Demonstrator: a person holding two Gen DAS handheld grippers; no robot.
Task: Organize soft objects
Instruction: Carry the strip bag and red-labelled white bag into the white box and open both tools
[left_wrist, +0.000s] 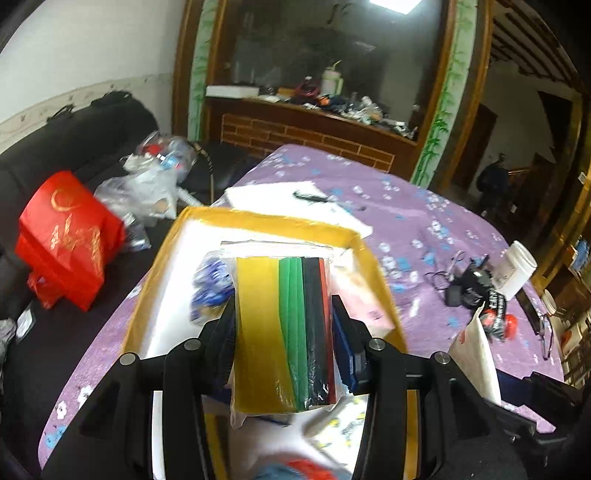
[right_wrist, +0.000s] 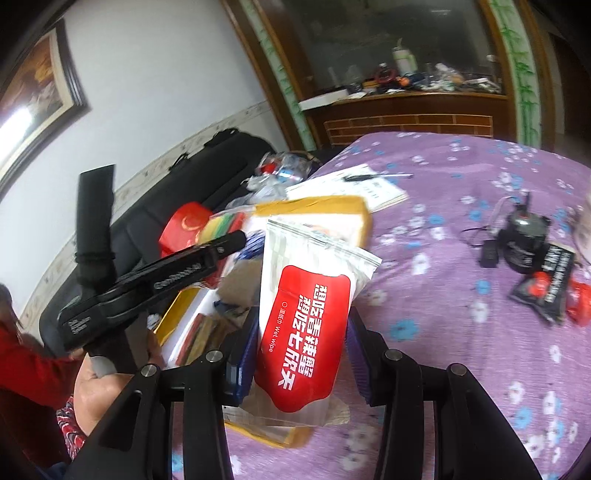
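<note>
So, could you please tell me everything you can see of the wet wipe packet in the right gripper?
The wet wipe packet is a soft, flat plastic sachet, white with a large red panel bearing white Chinese characters and "Wet wipe". It stands roughly upright, leaning slightly, pinched near its lower half by the right gripper, above the yellow-rimmed box.

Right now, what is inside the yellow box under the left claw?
In the yellow box: a blue-white packet and a pink pack. The held bag of coloured sheets covers the middle.

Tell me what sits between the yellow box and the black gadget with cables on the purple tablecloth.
In the left wrist view, only bare flowered tablecloth lies between the yellow box and the black gadget.
</note>
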